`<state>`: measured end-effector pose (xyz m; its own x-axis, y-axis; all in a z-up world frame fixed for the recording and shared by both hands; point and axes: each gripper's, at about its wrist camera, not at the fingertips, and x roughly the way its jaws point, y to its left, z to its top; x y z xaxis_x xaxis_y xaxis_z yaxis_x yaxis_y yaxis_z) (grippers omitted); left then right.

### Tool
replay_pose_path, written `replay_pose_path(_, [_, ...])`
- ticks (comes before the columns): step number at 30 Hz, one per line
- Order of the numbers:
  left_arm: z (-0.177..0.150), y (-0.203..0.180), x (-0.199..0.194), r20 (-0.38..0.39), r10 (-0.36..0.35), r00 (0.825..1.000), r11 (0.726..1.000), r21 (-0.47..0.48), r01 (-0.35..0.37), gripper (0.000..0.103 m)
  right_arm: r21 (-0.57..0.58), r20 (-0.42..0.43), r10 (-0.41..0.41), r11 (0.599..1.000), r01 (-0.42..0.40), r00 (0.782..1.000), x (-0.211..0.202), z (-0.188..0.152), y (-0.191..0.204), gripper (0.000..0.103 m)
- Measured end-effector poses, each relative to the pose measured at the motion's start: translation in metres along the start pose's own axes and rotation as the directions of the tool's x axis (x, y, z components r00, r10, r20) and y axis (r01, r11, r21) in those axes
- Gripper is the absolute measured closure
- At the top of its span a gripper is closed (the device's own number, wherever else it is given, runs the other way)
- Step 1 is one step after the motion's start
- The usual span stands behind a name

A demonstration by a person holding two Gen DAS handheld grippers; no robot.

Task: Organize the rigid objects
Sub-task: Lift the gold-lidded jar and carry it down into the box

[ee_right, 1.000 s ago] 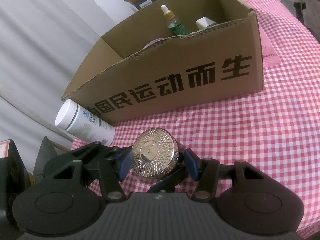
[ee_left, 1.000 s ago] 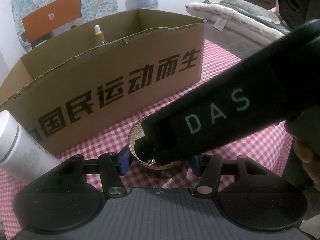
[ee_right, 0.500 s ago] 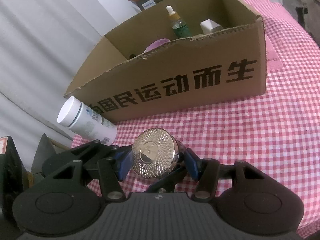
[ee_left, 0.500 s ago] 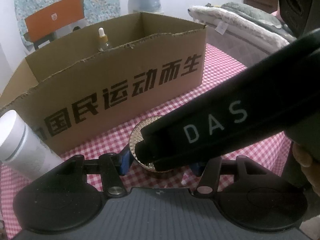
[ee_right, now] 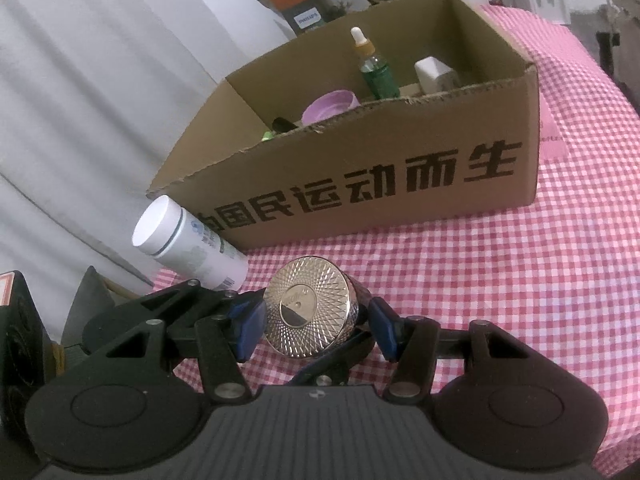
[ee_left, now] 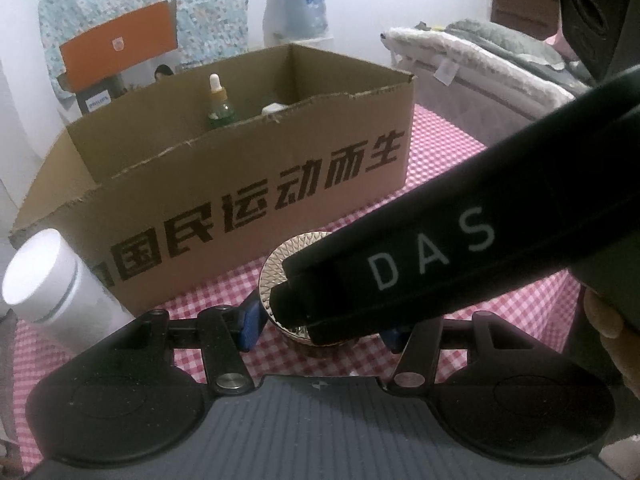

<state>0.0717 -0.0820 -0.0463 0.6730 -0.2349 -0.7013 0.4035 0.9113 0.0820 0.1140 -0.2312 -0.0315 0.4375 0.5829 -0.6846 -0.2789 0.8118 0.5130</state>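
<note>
gold-capped jar (ee_right: 310,318) sits pinched between the blue pads (ee_right: 248,326) of the right gripper (ee_right: 316,326), held above a pink checked tablecloth (ee_right: 500,280) just in front of a cardboard box (ee_right: 380,184). left gripper (ee_left: 320,326) frames the same jar (ee_left: 288,256) from below, its jaws spread around it, whether touching cannot be told. a white bottle (ee_right: 184,240) lies beside the box; a dropper bottle (ee_right: 374,68) and a purple lid (ee_right: 330,106) sit inside.

One cardboard box (ee_right: 400,176) holds one dropper bottle (ee_right: 376,72), one purple lid (ee_right: 330,107) and one white cap (ee_right: 434,74), while outside lie one gold jar (ee_right: 310,314) and one white bottle (ee_right: 188,242).
</note>
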Motion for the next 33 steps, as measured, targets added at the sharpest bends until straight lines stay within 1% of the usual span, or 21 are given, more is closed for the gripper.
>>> replay_pose_path(6, [0.004, 0.001, -0.014, 0.037, 0.016, 0.999, 1.000, 0.001, -0.016, 0.047, -0.026, 0.028, 0.000, 1.000, 0.001, 1.000, -0.011, 0.003, 0.011, 0.044])
replay_pose_path(11, [0.014, 0.001, -0.034, 0.093, 0.045, 0.995, 0.999, 0.008, -0.046, 0.048, -0.064, 0.074, 0.011, 0.998, -0.006, 0.997, -0.027, 0.010, 0.025, 0.043])
replay_pose_path(20, [0.048, 0.014, -0.058, 0.174, 0.092, 0.980, 0.996, 0.000, -0.093, 0.047, -0.156, 0.153, 0.043, 0.988, -0.019, 0.987, -0.051, 0.040, 0.053, 0.043])
replay_pose_path(27, [0.074, 0.022, -0.057, 0.206, 0.114, 0.972, 0.993, -0.005, -0.116, 0.047, -0.197, 0.176, 0.058, 0.980, -0.023, 0.983, -0.054, 0.073, 0.061, 0.043])
replay_pose_path(30, [0.087, 0.029, -0.049, 0.208, 0.118, 0.971, 0.993, -0.015, -0.117, 0.047, -0.203, 0.175, 0.060, 0.979, -0.023, 0.983, -0.052, 0.088, 0.061, 0.043])
replay_pose_path(33, [0.099, 0.037, -0.040, 0.198, 0.108, 0.974, 0.994, -0.039, -0.102, 0.047, -0.201, 0.162, 0.058, 0.979, -0.025, 0.985, -0.048, 0.105, 0.059, 0.043])
